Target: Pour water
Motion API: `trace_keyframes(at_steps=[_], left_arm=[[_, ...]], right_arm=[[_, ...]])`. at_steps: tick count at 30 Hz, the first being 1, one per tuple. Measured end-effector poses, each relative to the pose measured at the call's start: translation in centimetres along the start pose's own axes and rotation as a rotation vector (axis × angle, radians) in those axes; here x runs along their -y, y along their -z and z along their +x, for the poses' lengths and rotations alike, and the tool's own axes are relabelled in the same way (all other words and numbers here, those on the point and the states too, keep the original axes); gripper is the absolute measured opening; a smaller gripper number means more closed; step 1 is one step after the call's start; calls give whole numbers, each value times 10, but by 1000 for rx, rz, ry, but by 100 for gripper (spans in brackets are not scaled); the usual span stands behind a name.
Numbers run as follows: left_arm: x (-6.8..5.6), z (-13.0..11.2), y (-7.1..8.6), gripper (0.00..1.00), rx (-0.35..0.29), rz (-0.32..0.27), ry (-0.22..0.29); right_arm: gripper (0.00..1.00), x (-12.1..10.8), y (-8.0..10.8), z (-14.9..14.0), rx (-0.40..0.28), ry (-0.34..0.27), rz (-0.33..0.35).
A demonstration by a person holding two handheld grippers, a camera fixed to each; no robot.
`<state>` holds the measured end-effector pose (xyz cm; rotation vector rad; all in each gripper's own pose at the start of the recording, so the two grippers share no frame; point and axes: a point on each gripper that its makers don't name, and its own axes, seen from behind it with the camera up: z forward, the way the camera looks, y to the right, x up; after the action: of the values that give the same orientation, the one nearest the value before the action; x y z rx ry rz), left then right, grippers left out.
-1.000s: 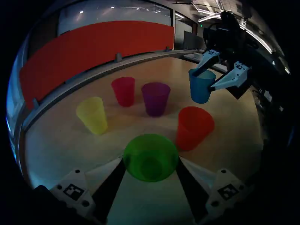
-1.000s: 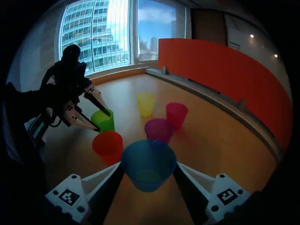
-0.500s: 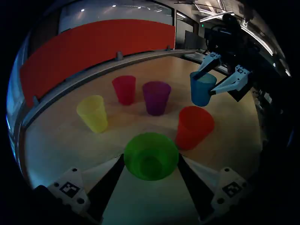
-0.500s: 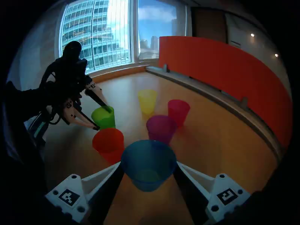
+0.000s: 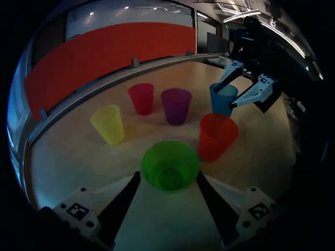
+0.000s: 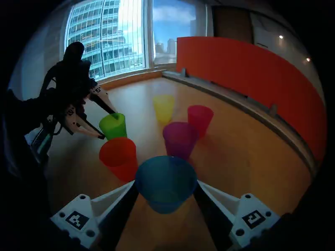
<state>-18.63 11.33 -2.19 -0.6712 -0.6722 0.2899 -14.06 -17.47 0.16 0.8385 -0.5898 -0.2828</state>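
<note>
Gripping a green cup (image 5: 169, 163) by its sides, the left gripper (image 5: 168, 175) has both fingers pressed against the cup's wall below the rim. The cup stands upright between them with its mouth up, low over the wooden table (image 5: 71, 159). Whether its base touches the wood I cannot tell. In the right gripper view, the right gripper (image 6: 166, 189) pinches a blue cup (image 6: 166, 178) the same way, one finger on each flank, and that cup is upright too. No water can be made out in either cup (the tinted plastic and dim light hide it). Four more cups stand loose on the table, all upright. An orange cup (image 5: 217, 136) is just beyond the green one, between it and the blue one. A purple cup (image 5: 176, 106) and a pink cup (image 5: 141, 98) stand near each other farther back. A yellow cup (image 5: 108, 124) is apart on the left. In the left gripper view, the blue cup and the fingers pinching it are close behind the orange cup and just beside the purple one. A long orange panel (image 5: 104, 50) runs along the table's far edge. In the right gripper view, a window (image 6: 109, 37) with tall buildings outside lies beyond the table's end.
</note>
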Motion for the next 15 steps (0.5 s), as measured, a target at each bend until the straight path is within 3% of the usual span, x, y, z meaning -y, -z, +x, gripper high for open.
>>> trace_keyframes(at_steps=[15], left_arm=[[0,-6,11,99,-5,14,10]], right_arm=[[91,-4,-11,-17,26,11,-19]])
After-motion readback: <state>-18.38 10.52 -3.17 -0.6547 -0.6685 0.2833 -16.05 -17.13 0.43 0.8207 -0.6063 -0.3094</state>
